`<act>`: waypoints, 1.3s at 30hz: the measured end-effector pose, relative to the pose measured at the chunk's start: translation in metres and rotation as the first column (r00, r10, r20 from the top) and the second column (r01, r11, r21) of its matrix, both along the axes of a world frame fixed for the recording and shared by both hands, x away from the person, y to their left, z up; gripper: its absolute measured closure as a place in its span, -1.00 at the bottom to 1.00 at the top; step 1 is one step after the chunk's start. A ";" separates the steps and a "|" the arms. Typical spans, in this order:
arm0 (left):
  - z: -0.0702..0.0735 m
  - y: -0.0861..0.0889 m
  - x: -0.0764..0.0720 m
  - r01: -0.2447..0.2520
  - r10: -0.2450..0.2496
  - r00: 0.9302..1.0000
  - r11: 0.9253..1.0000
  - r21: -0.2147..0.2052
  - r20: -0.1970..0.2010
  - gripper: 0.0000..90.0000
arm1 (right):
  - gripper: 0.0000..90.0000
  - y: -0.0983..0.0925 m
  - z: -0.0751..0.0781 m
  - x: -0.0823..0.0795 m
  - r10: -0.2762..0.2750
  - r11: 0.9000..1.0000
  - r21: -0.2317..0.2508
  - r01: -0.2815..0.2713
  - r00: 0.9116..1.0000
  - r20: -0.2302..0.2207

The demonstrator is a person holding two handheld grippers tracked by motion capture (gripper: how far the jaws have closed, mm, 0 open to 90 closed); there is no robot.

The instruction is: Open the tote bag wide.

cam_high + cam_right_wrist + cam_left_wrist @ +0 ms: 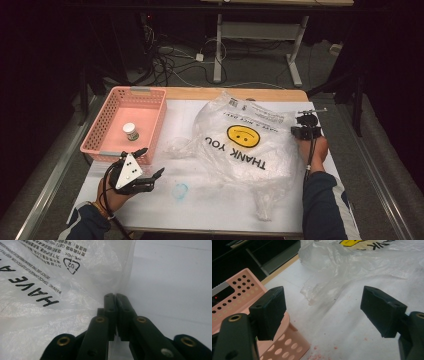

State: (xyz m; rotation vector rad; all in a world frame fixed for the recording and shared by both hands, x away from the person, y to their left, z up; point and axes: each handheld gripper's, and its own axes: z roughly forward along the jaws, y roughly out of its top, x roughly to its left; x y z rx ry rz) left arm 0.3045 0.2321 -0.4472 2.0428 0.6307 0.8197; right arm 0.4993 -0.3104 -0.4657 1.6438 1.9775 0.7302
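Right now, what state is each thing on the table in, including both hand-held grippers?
Plastic bag: lying flat and crumpled on the table, print upside down in the high view.
Pink basket: upright, holding one small jar.
Small jar: upright, lid on.
Left hand-held gripper: open, nothing between its jaws.
Right hand-held gripper: shut on the plastic bag's edge.

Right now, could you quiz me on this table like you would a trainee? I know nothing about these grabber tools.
1. True or false: the left gripper has its jaws wide apart with nothing between them.
2. What is the right gripper pinching? A) the pink basket B) the edge of the clear plastic bag C) a cable
3. What small thing stands inside the pink basket?

Key:
1. True.
2. B: its jaws are closed together on the bag's edge.
3. A small white jar, upright on the basket's floor.
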 end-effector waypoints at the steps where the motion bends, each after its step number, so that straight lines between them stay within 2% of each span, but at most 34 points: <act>1: 0.000 0.000 0.000 -0.002 0.002 1.000 1.000 0.004 -0.001 -0.55 | 0.94 0.000 0.000 -0.005 0.008 1.000 -0.005 -0.008 1.000 -0.002; 5: -0.001 0.001 -0.001 -0.010 0.010 1.000 1.000 0.015 -0.007 -0.56 | 0.86 0.001 0.001 -0.022 0.048 0.999 -0.014 -0.048 0.999 -0.014; 9: -0.002 0.001 -0.001 -0.011 0.011 1.000 1.000 0.017 -0.010 -0.56 | 0.73 -0.002 0.003 -0.040 0.086 0.996 -0.028 -0.086 0.996 0.010; 10: -0.002 0.001 -0.001 -0.011 0.011 1.000 1.000 0.017 -0.010 -0.56 | 0.73 -0.002 0.003 -0.040 0.086 0.996 -0.028 -0.086 0.996 0.010; 12: -0.004 0.001 0.000 -0.018 0.018 1.000 1.000 0.015 -0.022 -0.56 | 0.69 -0.005 0.015 -0.055 0.117 0.993 0.001 -0.117 0.989 0.092; 14: -0.005 -0.001 0.001 -0.021 0.022 0.999 0.999 0.030 -0.024 -0.56 | 0.65 -0.004 0.028 -0.065 0.156 0.985 0.043 -0.165 0.974 0.161; 15: -0.005 -0.001 0.001 -0.021 0.022 0.999 0.999 0.030 -0.024 -0.56 | 0.65 -0.004 0.028 -0.065 0.156 0.985 0.043 -0.165 0.974 0.161; 16: -0.005 -0.001 0.001 -0.024 0.025 0.999 0.999 0.034 -0.023 -0.56 | 0.61 0.005 0.039 -0.076 0.205 0.975 0.046 -0.219 0.956 0.209; 17: -0.005 -0.001 0.001 -0.024 0.025 0.999 0.999 0.037 -0.022 -0.56 | 0.61 0.005 0.039 -0.076 0.205 0.975 0.046 -0.219 0.956 0.209; 18: -0.005 -0.001 0.001 -0.026 0.027 0.999 0.999 0.037 -0.021 -0.56 | 0.59 0.020 0.048 -0.087 0.284 0.954 0.024 -0.300 0.925 0.254; 19: -0.005 -0.001 0.001 -0.029 0.030 0.999 0.999 0.038 -0.020 -0.56 | 0.55 0.029 0.051 -0.091 0.319 0.943 0.003 -0.332 0.911 0.262; 20: -0.005 -0.001 0.001 -0.031 0.032 0.999 0.999 0.036 -0.019 -0.56 | 0.53 0.039 0.054 -0.096 0.358 0.928 0.001 -0.371 0.894 0.269; 21: -0.005 -0.001 0.001 -0.032 0.033 0.999 0.999 0.037 -0.020 -0.56 | 0.53 0.039 0.054 -0.096 0.358 0.928 0.001 -0.371 0.894 0.269; 22: -0.005 -0.001 0.001 -0.033 0.033 0.999 0.999 0.037 -0.021 -0.56 | 0.44 0.061 0.056 -0.105 0.449 0.884 0.002 -0.468 0.849 0.280; 23: -0.005 -0.001 0.000 -0.032 0.033 0.999 0.999 0.039 -0.023 -0.56 | 0.44 0.061 0.056 -0.105 0.449 0.884 0.002 -0.468 0.849 0.280; 24: -0.006 -0.001 0.000 -0.031 0.032 0.999 0.999 0.042 -0.026 -0.56 | 0.35 0.075 0.057 -0.109 0.496 0.860 -0.024 -0.510 0.825 0.272; 25: -0.006 -0.001 0.000 -0.030 0.031 0.999 0.999 0.041 -0.029 -0.56 | 0.32 0.089 0.057 -0.113 0.546 0.829 -0.035 -0.558 0.795 0.266; 26: -0.007 -0.001 0.001 -0.029 0.030 0.999 0.999 0.043 -0.031 -0.56 | 0.19 0.117 0.056 -0.124 0.637 0.759 -0.057 -0.649 0.721 0.272; 27: -0.007 -0.001 0.001 -0.027 0.028 0.999 0.999 0.043 -0.034 -0.57 | 0.16 0.131 0.054 -0.129 0.670 0.730 -0.069 -0.680 0.692 0.269; 29: -0.009 -0.001 0.002 -0.022 0.024 0.999 0.999 0.045 -0.042 -0.57 | 0.06 0.157 0.046 -0.136 0.747 0.653 -0.089 -0.752 0.620 0.239; 30: -0.009 -0.001 0.002 -0.022 0.024 0.999 0.999 0.045 -0.042 -0.57 | 0.01 0.168 0.042 -0.139 0.772 0.627 -0.105 -0.772 0.597 0.220; 31: -0.009 -0.001 0.002 -0.021 0.023 0.999 0.999 0.045 -0.044 -0.56 | -0.03 0.178 0.037 -0.140 0.785 0.614 -0.117 -0.781 0.587 0.200; 34: -0.010 -0.001 0.002 -0.018 0.020 0.999 0.999 0.048 -0.046 -0.57 | -0.19 0.200 0.022 -0.140 0.807 0.589 -0.130 -0.798 0.572 0.146; 35: -0.010 -0.001 0.002 -0.018 0.020 0.999 0.999 0.048 -0.047 -0.57 | -0.26 0.205 0.017 -0.140 0.808 0.588 -0.135 -0.797 0.575 0.126; 36: -0.010 -0.001 0.002 -0.018 0.020 0.999 0.999 0.048 -0.047 -0.57 | -0.26 0.205 0.017 -0.140 0.808 0.588 -0.135 -0.797 0.575 0.126; 37: -0.010 -0.001 0.002 -0.017 0.020 0.999 0.999 0.049 -0.047 -0.57 | -0.28 0.213 0.008 -0.138 0.813 0.581 -0.149 -0.800 0.576 0.080; 38: -0.010 -0.002 0.002 -0.017 0.019 0.999 0.999 0.050 -0.046 -0.57 | -0.28 0.213 0.008 -0.138 0.813 0.581 -0.149 -0.800 0.576 0.080; 39: -0.010 -0.002 0.003 -0.017 0.019 0.999 0.999 0.051 -0.047 -0.57 | -0.24 0.217 0.002 -0.135 0.816 0.575 -0.158 -0.803 0.576 0.041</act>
